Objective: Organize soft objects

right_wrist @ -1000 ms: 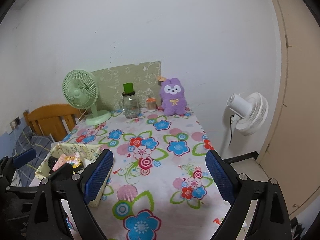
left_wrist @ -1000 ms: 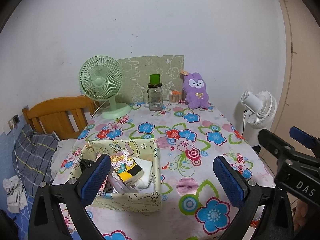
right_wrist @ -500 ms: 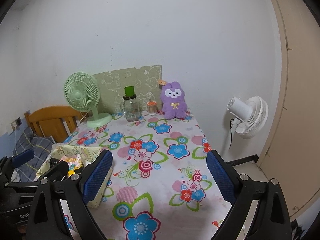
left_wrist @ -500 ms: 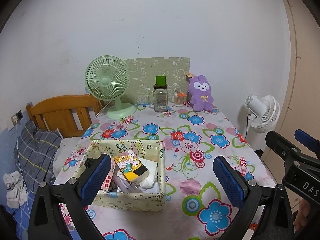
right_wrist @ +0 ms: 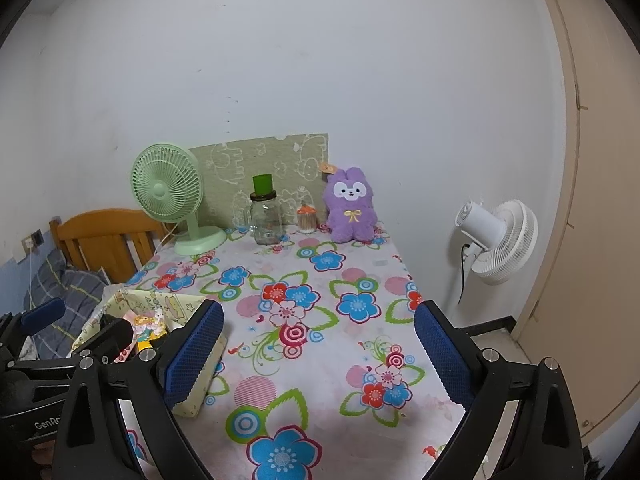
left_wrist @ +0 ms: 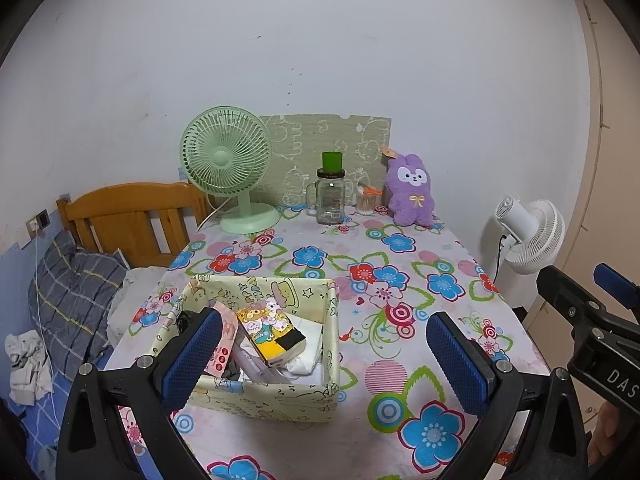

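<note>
A purple plush bunny [left_wrist: 411,191] sits upright at the far right of the flowered table [left_wrist: 400,280], against the wall; it also shows in the right wrist view [right_wrist: 351,206]. A yellow fabric box [left_wrist: 264,394] holding packets and cloths stands at the near left, seen partly in the right wrist view [right_wrist: 160,304]. My left gripper [left_wrist: 320,356] is open and empty, above the box's near right side. My right gripper [right_wrist: 320,354] is open and empty over the table's near middle.
A green desk fan [left_wrist: 228,160], a glass jar with a green lid [left_wrist: 331,196] and a small toothpick jar [left_wrist: 369,200] stand along the back wall. A white floor fan [left_wrist: 532,236] stands right of the table. A wooden bed headboard [left_wrist: 128,216] is at the left.
Both grippers have pulled back and risen a little, so the table and box look farther away. Both stay open and empty.
</note>
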`<state>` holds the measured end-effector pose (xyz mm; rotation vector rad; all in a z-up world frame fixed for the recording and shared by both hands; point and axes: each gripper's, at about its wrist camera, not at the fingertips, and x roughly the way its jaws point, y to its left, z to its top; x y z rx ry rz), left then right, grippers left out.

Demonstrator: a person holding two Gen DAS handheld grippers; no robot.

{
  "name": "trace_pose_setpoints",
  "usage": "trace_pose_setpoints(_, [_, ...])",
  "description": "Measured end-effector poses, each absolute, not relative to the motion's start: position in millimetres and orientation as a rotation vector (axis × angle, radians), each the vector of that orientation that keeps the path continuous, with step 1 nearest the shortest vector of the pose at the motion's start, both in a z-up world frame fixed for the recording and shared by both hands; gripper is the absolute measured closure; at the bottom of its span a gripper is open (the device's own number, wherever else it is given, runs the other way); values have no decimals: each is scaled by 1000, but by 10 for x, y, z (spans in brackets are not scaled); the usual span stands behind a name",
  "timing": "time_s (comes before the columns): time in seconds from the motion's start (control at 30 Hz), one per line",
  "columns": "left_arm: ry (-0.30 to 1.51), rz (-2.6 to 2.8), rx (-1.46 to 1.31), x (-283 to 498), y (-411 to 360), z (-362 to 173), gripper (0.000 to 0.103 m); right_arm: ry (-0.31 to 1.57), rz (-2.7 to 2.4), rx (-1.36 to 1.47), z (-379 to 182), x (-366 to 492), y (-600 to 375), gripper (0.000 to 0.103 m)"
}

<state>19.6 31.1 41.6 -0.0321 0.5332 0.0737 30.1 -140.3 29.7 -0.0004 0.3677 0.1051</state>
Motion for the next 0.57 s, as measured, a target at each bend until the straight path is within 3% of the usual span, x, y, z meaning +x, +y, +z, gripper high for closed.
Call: trace_pose_setpoints(0.57, [529, 76, -34, 194, 327, 416, 0, 370, 111, -5, 301, 319, -1390, 4])
